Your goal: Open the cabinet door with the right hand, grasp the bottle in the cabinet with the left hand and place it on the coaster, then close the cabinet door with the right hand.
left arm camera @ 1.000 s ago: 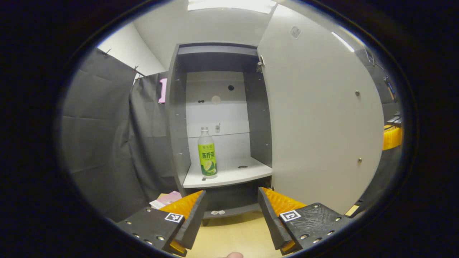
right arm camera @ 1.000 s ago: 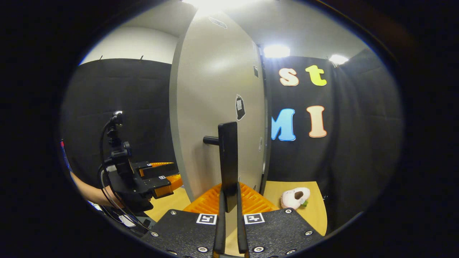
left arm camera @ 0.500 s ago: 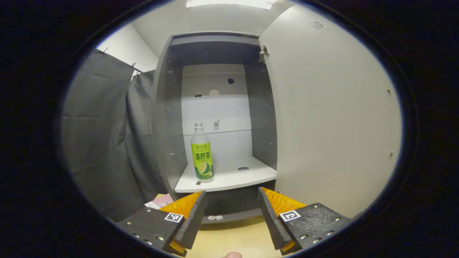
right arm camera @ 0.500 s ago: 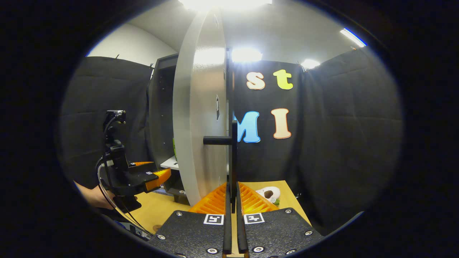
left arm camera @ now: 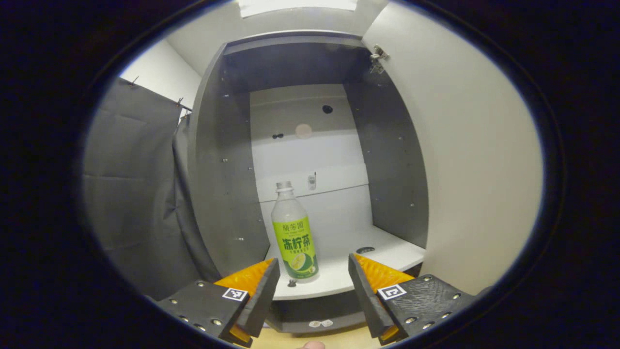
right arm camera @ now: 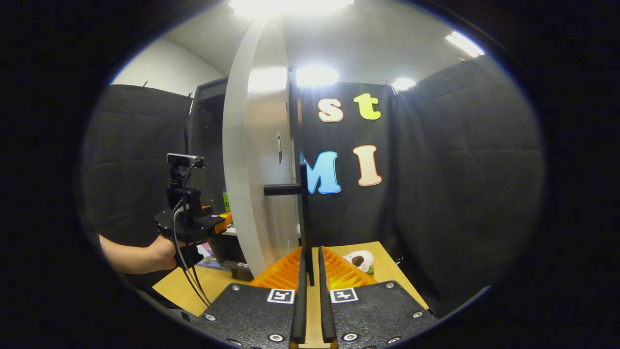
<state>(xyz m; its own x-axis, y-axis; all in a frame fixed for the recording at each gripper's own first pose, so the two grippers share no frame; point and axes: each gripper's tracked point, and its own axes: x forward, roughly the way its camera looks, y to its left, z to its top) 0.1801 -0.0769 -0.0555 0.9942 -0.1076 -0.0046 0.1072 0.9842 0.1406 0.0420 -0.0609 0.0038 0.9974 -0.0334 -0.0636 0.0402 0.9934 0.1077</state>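
left gripper view: left gripper fingers spread wide, aimed into the cabinet, likely to straddle the bottle. bottle stands upright on the white shelf, left of middle, long axis vertical, cap up, not yet between the fingers. door swung wide at right. right gripper view: right gripper pinches the door handle, fingers nearly together on its thin bar, presumably holding the door open for the reach.
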